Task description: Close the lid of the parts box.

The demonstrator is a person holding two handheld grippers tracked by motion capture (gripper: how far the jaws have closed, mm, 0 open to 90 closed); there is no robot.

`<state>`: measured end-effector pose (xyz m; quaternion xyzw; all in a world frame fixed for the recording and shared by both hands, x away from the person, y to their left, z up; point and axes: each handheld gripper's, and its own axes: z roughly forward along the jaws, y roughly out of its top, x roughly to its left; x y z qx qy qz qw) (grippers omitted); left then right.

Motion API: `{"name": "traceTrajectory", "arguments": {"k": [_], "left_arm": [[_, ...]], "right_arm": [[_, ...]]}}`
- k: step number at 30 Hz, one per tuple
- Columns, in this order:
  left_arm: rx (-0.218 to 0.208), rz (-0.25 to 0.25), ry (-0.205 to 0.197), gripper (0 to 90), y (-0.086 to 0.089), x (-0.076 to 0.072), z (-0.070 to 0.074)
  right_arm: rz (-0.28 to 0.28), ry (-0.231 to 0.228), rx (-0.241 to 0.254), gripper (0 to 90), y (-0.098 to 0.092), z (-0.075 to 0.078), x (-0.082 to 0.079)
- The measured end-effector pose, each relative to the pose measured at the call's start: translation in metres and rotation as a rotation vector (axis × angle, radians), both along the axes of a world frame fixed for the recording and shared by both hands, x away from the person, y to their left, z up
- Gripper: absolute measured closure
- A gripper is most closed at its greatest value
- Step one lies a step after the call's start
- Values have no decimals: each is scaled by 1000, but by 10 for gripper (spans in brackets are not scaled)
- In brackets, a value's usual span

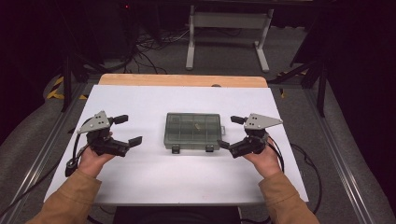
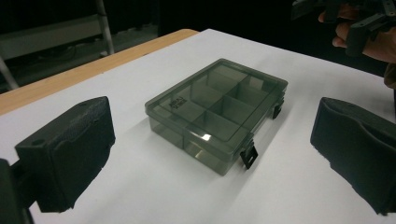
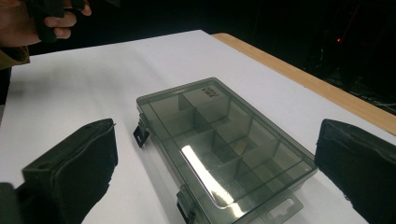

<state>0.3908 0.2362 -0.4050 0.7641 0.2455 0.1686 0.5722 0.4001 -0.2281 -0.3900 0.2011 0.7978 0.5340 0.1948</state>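
A smoky transparent compartment box (image 1: 192,130) lies flat in the middle of the white table top (image 1: 154,100), lid shut, two black latches on its near edge. A small pale item (image 1: 196,126) rests in one compartment. My left gripper (image 1: 125,129) hovers left of the box, open, jaws empty. On the other side, my right gripper (image 1: 229,131) is open and empty too. The left gripper view shows the box (image 2: 218,112) ahead between wide jaws. In the right gripper view the box (image 3: 223,142) lies close between spread jaws, with the small item (image 3: 241,146) inside.
A wooden strip (image 1: 182,80) borders the far table edge. Beyond it stands a white metal frame (image 1: 229,28) among floor cables. Cables (image 1: 306,163) trail from each gripper off the table sides.
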Motion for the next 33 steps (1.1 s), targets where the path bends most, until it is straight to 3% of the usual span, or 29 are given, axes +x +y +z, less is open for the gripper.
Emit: {"name": "traceTrajectory", "arguments": {"k": [5, 15, 18, 20, 21, 22, 24, 27, 33], "left_arm": [[-29, 35, -18, 6, 13, -9, -13], [-83, 105, -43, 9, 34, -22, -42], [-75, 111, -53, 10, 38, -25, -48], [-58, 122, -85, 8, 40, -30, -53], [-56, 128, -90, 3, 40, -32, -55], [-76, 131, -94, 3, 41, -34, -58], [-106, 131, -88, 3, 44, -36, -63], [-80, 131, -72, 3, 44, -35, -69], [-69, 129, -14, 3, 43, -28, -81]], "right_arm": [[-9, -38, 13, 0, -7, -6, -8], [-48, -50, 51, 0, -20, -31, -18], [-54, -42, 66, 0, -23, -40, -21], [-66, -48, 67, 0, -26, -46, -24], [-79, -57, 48, 0, -27, -50, -26], [-79, -57, 48, 0, -27, -50, -26], [-89, -42, 63, 0, -29, -55, -28], [-106, -33, 76, 0, -33, -63, -29], [-143, 8, 61, 0, -41, -78, -30]]}}
